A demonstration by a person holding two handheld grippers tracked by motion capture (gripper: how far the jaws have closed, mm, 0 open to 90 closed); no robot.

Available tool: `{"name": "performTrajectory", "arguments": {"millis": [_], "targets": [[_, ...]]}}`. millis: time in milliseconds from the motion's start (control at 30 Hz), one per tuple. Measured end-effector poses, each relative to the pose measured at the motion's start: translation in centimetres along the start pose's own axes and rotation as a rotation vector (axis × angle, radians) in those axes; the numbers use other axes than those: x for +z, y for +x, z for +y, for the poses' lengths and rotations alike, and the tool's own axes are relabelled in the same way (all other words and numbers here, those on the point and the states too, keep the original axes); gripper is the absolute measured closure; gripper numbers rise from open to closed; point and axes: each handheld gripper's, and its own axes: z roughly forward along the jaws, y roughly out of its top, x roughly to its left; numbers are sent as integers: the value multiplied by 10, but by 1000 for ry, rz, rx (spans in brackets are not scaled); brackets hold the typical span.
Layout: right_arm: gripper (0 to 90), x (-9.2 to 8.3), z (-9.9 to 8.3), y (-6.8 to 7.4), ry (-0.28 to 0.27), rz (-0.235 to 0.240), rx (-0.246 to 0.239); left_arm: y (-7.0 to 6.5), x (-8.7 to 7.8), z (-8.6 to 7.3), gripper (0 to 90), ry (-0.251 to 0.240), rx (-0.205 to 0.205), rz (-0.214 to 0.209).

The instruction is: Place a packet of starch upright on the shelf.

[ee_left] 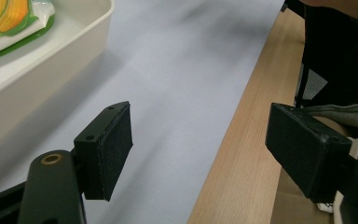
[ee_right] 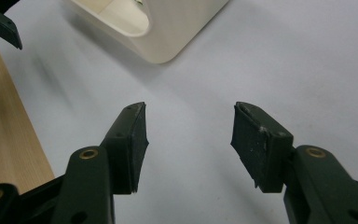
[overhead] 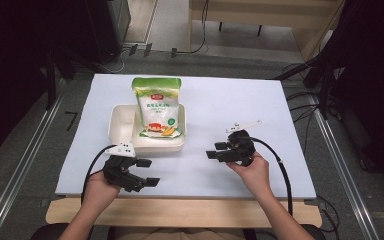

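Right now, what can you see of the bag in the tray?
The bag is a sealed plastic pouch, green along the top and bottom with a white middle, printed text and a corn picture near its lower edge. It looks full of a pale, grainy filling. It lies lengthwise in the larger compartment of the cream tray, its bottom end inside and its top end propped over the far rim, reaching onto the table beyond. Only the tray touches it for certain; both tools sit well short of it.

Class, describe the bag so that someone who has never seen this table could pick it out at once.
On the white table, look left of centre for the cream tray. The bag leans in it, green-topped and white with corn printed at its foot, the one printed, colourful thing there.
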Motion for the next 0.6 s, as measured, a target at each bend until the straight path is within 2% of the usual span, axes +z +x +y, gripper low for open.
{"name": "performTrajectory", "arguments": {"millis": [600], "targets": [[455,2,0,-6,2,5,23,1,3,0,237,17,-4,-6]]}}
